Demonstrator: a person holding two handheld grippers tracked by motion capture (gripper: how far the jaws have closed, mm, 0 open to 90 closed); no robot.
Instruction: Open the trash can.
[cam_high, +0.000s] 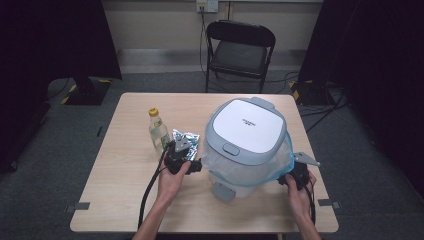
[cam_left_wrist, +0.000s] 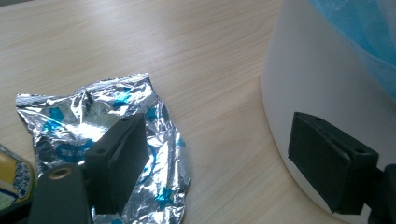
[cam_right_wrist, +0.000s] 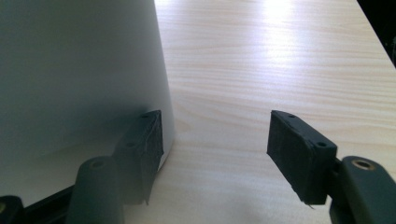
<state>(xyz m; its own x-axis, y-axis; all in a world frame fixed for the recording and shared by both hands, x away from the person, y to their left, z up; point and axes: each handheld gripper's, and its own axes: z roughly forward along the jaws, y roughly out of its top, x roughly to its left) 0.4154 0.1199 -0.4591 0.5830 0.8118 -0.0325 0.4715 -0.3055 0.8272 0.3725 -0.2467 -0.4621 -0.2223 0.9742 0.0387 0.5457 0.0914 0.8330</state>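
My left claw (cam_left_wrist: 219, 163) stands open beside the white bin (cam_high: 245, 145) at mid-table, one pad (cam_left_wrist: 119, 158) over the foil wrapper (cam_left_wrist: 102, 126); my right claw (cam_right_wrist: 229, 149) gapes too, gripping nothing. Risk: closing may snag the blue bag liner (cam_high: 280, 167) or shove the bin.

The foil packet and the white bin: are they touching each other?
Apart. The left gripper view shows a strip of bare table between the foil packet and the white bin.
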